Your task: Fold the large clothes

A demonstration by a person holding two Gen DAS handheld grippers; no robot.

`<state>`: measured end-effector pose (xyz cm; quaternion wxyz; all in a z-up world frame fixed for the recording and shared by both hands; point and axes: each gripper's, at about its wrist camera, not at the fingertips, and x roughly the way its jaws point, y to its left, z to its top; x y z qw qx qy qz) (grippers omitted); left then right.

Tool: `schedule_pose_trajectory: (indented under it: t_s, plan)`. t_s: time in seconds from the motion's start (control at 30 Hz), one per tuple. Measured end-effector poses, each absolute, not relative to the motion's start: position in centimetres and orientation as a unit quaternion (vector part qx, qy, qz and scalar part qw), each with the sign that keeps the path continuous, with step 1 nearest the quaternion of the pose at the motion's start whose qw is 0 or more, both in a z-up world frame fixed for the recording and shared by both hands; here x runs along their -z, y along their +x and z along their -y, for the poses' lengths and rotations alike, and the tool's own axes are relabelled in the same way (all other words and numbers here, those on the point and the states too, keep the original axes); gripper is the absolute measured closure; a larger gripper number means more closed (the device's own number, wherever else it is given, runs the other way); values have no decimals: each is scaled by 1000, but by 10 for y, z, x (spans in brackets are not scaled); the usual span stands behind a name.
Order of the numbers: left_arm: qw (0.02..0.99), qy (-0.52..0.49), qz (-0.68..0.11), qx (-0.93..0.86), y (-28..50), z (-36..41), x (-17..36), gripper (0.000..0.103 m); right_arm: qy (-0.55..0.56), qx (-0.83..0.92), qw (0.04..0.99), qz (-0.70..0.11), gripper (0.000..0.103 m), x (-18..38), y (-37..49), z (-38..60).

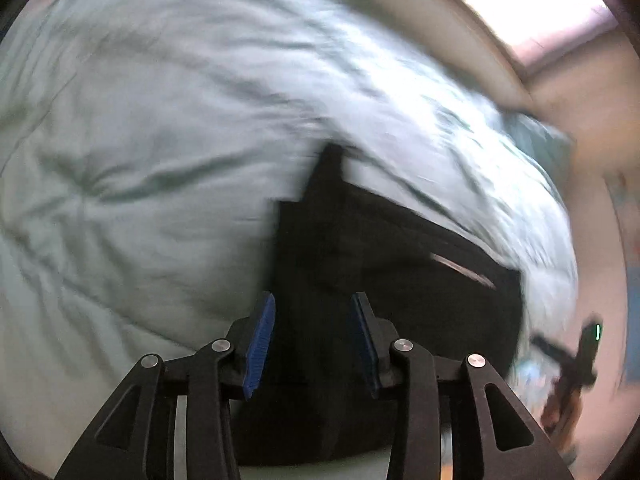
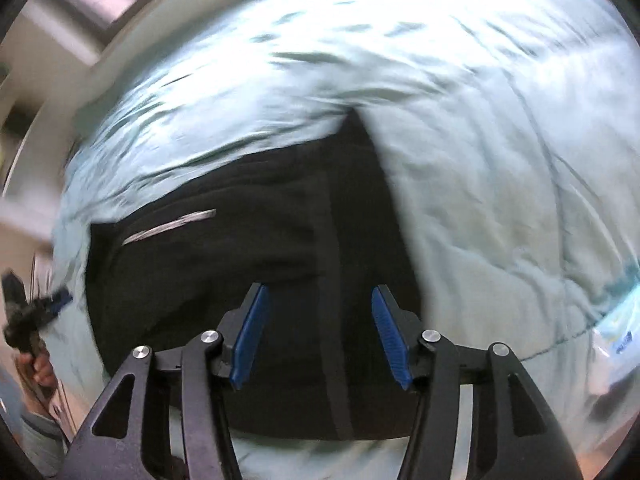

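Duvet [image 2: 480, 128] surrounds black garment [image 2: 240, 240], apparently folded; views blurred.

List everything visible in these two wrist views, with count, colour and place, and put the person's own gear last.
Black fabric garment with a pale stripe: one, black, lying on the bedding just ahead of both grippers.
Pale mint-green rumpled duvet: one, light green, spread under the garment and filling most of both views.
Bright window: one, white glare, upper right of the left wrist view.
Cream wall or bed edge: one, beige, along the far side of the duvet.
Left gripper: one, black with blue pads, jaws open over the garment, nothing between them.
Right gripper: one, black with blue pads, jaws open over the garment, nothing between them.
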<state>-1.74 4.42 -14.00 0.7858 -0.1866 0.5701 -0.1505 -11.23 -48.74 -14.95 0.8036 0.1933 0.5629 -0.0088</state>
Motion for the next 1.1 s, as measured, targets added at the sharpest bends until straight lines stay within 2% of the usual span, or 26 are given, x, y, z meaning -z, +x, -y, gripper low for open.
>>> schedule_pose_trajectory:
  t_s: [0.1,0.2,0.3,0.43,0.6,0.73,0.93,1.1]
  plan:
    - [792,-126,-576,159,-32,5,140,61,110,6,816,-567,39,154,-93,426]
    - [777,-66,-615,114,-29,37,184,61,65,12,797,-600,39,179,-96,402]
    - [750,-94,-647,102,-19,33,238,61,72,16,767,-637,36,229,-82,389]
    - [726,-177,-657,93,1,10,251,61,79,26,758,-646,34,249,-70,391]
    - [748,-115,-645,110,-5,18,222,61,89,34,750,-654,34,233,-61,384]
    - [774,-72,-617,121,-26,33,176,61,107,37,752,-649,34,212,-68,374]
    - [842,25,-534,68,-51,53,93,61,107,39,778,-617,33,148,-82,362]
    - [867,26,-495,46,-62,70,35,61,92,53,813,-573,33,77,-100,368]
